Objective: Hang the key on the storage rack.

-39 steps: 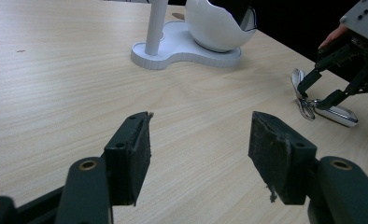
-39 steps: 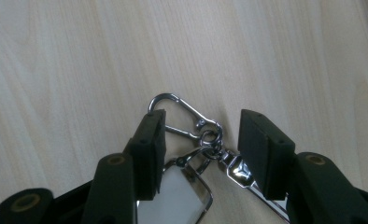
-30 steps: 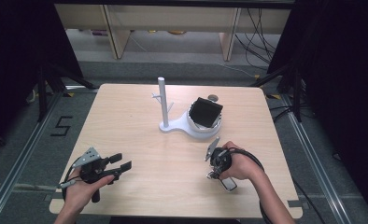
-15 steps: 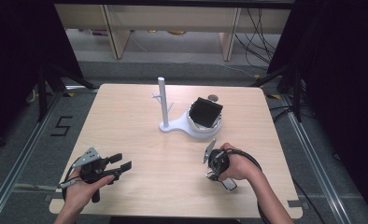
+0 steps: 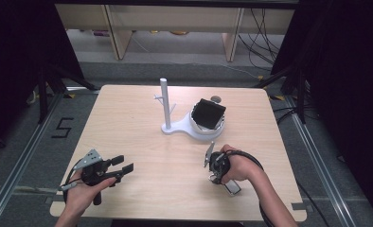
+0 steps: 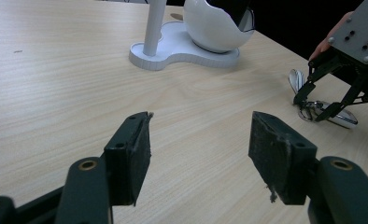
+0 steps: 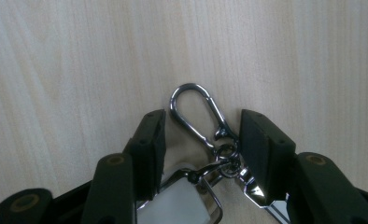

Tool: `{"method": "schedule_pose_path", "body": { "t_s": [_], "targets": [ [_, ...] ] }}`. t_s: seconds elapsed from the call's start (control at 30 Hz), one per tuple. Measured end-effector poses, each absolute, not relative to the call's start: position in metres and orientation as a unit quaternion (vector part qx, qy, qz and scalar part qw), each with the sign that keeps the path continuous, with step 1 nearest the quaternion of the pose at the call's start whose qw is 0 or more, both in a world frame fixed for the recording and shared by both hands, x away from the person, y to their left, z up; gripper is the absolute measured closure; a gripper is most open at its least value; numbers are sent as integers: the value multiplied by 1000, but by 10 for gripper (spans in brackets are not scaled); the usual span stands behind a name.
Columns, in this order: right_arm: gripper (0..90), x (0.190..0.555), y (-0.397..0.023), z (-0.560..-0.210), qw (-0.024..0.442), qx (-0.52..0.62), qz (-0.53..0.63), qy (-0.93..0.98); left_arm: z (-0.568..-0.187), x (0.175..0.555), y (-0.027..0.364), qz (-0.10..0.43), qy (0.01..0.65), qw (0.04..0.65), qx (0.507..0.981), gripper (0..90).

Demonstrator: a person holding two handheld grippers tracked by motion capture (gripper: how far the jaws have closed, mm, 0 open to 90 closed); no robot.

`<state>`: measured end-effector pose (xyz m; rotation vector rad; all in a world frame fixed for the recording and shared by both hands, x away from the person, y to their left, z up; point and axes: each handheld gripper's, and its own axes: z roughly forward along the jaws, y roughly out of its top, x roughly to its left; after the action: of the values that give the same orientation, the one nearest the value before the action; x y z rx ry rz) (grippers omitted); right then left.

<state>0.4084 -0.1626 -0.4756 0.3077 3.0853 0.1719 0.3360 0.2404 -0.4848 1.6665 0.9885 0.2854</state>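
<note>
Wood table (image 5: 142,123); white stand (image 5: 175,126) w/ upright post (image 5: 165,101) near far edge; white bowl (image 5: 201,130) on its base holds black block (image 5: 209,113); shelving (image 5: 175,21) behind.

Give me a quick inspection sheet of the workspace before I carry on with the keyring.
Surface: pale wooden table, bare around the work.
Job's things: silver metal carabiner keyring lying flat on the table, between the right gripper's fingers; not clamped.
Clutter: white plastic stand with upright post and a bowl holding a black block.
Grippers: right gripper open, pointing down over the keyring; left gripper open, nothing between its fingers.
Cables: black cable looping from the right gripper; loose cables on the floor beyond the table.
Surroundings: wooden shelving legs, dark curtains, floor marking.
</note>
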Motion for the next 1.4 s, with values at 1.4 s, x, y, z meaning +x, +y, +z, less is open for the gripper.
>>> {"method": "schedule_pose_path", "body": {
  "t_s": [1.4],
  "targets": [
    [691, 418, -152, -475, 18, 153, 22, 988, -488, 336, 237, 113, 415, 559, 709, 379]
  ]
}}
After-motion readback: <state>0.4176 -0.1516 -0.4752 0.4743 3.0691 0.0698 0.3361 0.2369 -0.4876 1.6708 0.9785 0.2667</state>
